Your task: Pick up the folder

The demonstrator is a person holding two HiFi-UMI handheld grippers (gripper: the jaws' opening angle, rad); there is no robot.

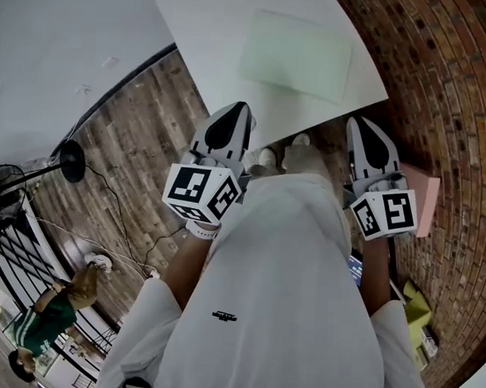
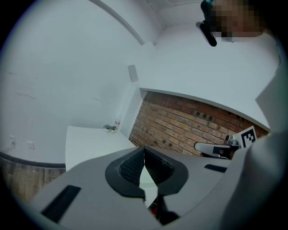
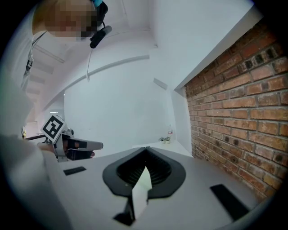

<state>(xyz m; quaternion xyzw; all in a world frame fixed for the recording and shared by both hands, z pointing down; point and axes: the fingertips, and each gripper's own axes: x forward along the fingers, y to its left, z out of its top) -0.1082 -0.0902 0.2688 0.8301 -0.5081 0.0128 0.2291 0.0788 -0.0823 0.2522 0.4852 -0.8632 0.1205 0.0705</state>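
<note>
Two grippers: left gripper (image 1: pixel 240 111) and right gripper (image 1: pixel 358 122), grey with black pads, one in each hand, side by side, pointing up the head view toward the table.
Left jaws: shut tight, black ribbed pads (image 2: pixel 130 167) pressed together, nothing clamped between them.
Right jaws: shut tight too, pads touching, nothing caught inside.
Marker cubes: white cube with black squares (image 1: pixel 202 193) on the back of the left gripper, another one (image 1: pixel 384 212) on the right gripper.
Folder: pale green flat folder (image 1: pixel 297 56), lying flat on the table, ahead of both grippers and well apart from them, touched by neither.
Table: big white flat table (image 1: pixel 209 37), near edge close to the two gripper tips.
Little plants: tiny potted plants (image 2: pixel 110 129) at the far end of the table, beside the wall.
Walls: red brick wall (image 3: pixel 234 99) on the right side, plain white wall (image 2: pixel 54 90) on the left.
Floor: brown wooden planks (image 1: pixel 141 138) beside the table's left edge.
Person: white shirt (image 1: pixel 279 294) filling the bottom of the head view, light shoes (image 1: pixel 268 157) peeking out between the grippers.
Pink thing: flat pink block (image 1: pixel 427 202) just beside the right gripper; cannot tell what.
Far off: black round stand (image 1: pixel 71 161) on the floor at the left, another person in a green top (image 1: pixel 44 317) in the bottom left corner.
</note>
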